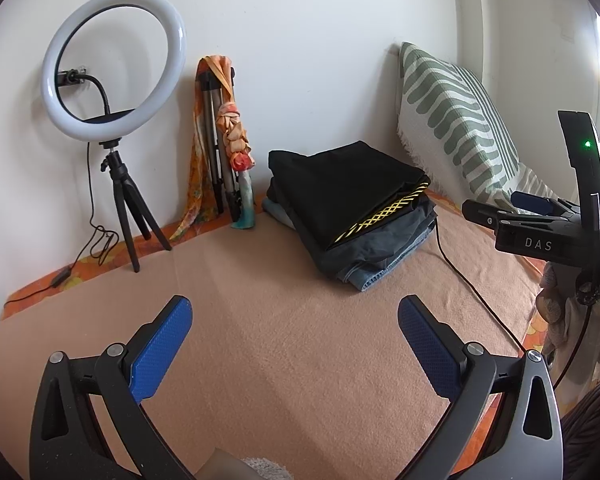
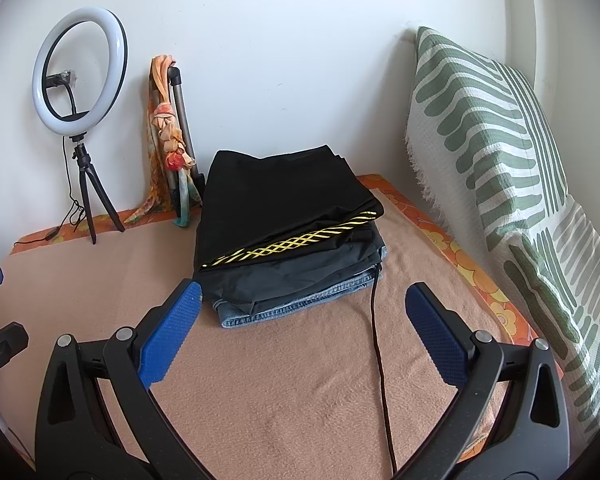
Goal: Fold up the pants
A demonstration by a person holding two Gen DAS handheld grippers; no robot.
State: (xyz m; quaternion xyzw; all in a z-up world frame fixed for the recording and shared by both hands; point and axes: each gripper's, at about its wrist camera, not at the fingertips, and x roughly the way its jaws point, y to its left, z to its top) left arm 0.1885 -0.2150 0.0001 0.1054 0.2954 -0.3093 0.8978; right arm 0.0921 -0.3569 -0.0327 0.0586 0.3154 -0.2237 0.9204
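Note:
A stack of folded pants (image 1: pixel 352 208) lies on the peach blanket (image 1: pixel 280 340) near the back wall: black pants with a yellow lattice stripe on top, dark grey ones and blue jeans below. It also shows in the right wrist view (image 2: pixel 284 232). My left gripper (image 1: pixel 294 320) is open and empty above the bare blanket, well in front of the stack. My right gripper (image 2: pixel 302 304) is open and empty, just in front of the stack's near edge. It also shows from the side in the left wrist view (image 1: pixel 516 208).
A ring light on a tripod (image 1: pixel 114 64) stands at the back left. A folded tripod with an orange scarf (image 1: pixel 220 136) leans on the wall. A green-patterned pillow (image 2: pixel 500 160) lines the right side. A black cable (image 2: pixel 380 340) runs across the blanket beside the stack.

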